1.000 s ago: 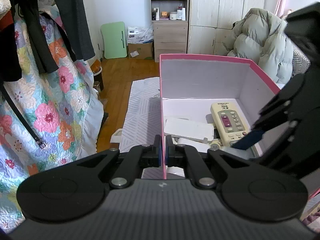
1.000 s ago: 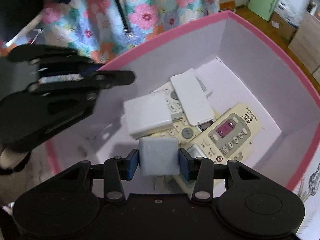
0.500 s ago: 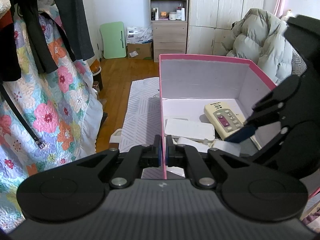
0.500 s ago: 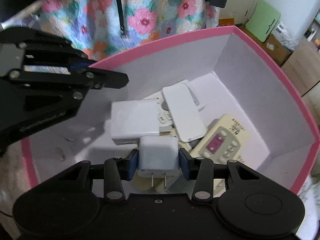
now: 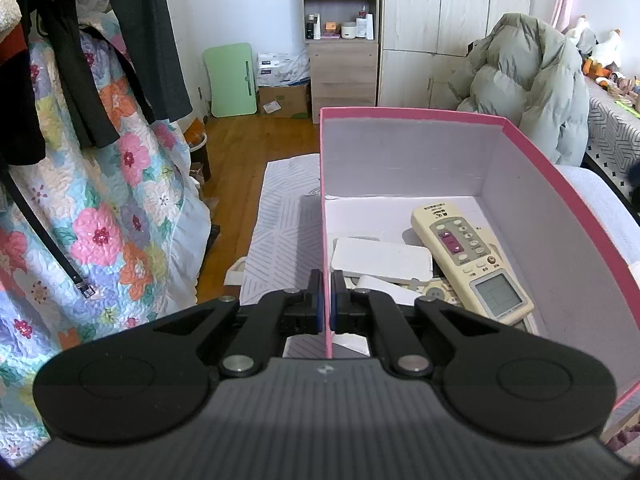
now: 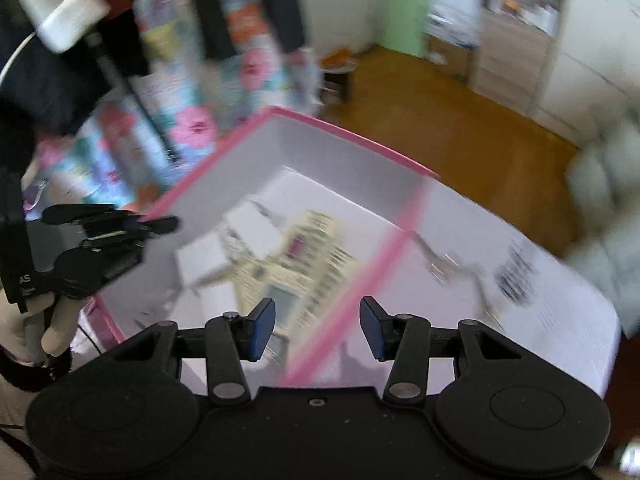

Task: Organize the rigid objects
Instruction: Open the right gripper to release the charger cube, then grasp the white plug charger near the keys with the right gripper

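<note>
A pink box (image 5: pixel 412 112) with white inner walls holds a cream remote (image 5: pixel 468 256), a flat white device (image 5: pixel 380 258) and other white items. My left gripper (image 5: pixel 326 300) is shut on the box's left wall, one pad on each side. In the blurred right wrist view, my right gripper (image 6: pixel 318 328) hovers above the box's (image 6: pixel 348 138) right rim. Its jaws are opening, with nothing between the blue pads. The remote (image 6: pixel 304 256) shows as a smear below. The left gripper (image 6: pixel 120 232) is at the far rim, with a hand under it. I cannot pick out the white plug adapter.
A floral quilt (image 5: pixel 100 220) and dark clothes (image 5: pixel 152 32) hang at the left. A striped mat (image 5: pixel 284 216) and wooden floor (image 5: pixel 240 148) lie beyond the box. A puffer jacket (image 5: pixel 528 80) and cabinets (image 5: pixel 440 20) stand behind. A white patterned surface (image 6: pixel 540 280) lies right of the box.
My right gripper let go of the white plug adapter, opened, and rose out of the box toward its right rim while rolling. The left gripper kept its hold on the wall.
</note>
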### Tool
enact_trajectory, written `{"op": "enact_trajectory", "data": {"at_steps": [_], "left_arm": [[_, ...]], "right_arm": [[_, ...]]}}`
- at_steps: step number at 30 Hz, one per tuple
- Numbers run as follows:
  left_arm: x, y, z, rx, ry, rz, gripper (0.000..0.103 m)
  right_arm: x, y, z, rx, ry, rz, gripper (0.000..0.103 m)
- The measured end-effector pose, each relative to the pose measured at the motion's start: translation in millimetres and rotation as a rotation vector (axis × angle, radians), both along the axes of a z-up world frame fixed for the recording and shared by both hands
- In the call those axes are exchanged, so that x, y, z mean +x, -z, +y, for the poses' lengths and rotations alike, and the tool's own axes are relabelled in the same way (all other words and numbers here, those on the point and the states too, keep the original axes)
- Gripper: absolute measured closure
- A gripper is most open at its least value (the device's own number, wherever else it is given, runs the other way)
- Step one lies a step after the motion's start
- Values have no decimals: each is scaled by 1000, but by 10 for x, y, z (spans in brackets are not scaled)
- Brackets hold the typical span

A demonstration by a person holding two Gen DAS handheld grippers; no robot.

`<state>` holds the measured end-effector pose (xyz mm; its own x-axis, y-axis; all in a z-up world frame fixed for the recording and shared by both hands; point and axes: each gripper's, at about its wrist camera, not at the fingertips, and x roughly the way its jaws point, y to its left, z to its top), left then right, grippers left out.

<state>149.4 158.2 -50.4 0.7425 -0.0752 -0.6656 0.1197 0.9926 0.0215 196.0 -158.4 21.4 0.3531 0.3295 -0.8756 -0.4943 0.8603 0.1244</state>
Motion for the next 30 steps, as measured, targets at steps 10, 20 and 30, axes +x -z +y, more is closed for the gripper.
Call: {"op": "enact_trajectory", "data": {"at_steps": [10, 20, 30], "left_arm": [[-54, -58, -52, 37, -17, -22, 100], [-57, -46, -78, 54, -24, -24, 100], [-49, -54, -22, 44, -20, -22, 100]], "right_arm": [[-141, 720, -743, -122, 157, 156, 39], [-68, 1181, -1039, -194, 250, 226, 29], [81, 1421, -1061, -188, 322, 198, 41]]}}
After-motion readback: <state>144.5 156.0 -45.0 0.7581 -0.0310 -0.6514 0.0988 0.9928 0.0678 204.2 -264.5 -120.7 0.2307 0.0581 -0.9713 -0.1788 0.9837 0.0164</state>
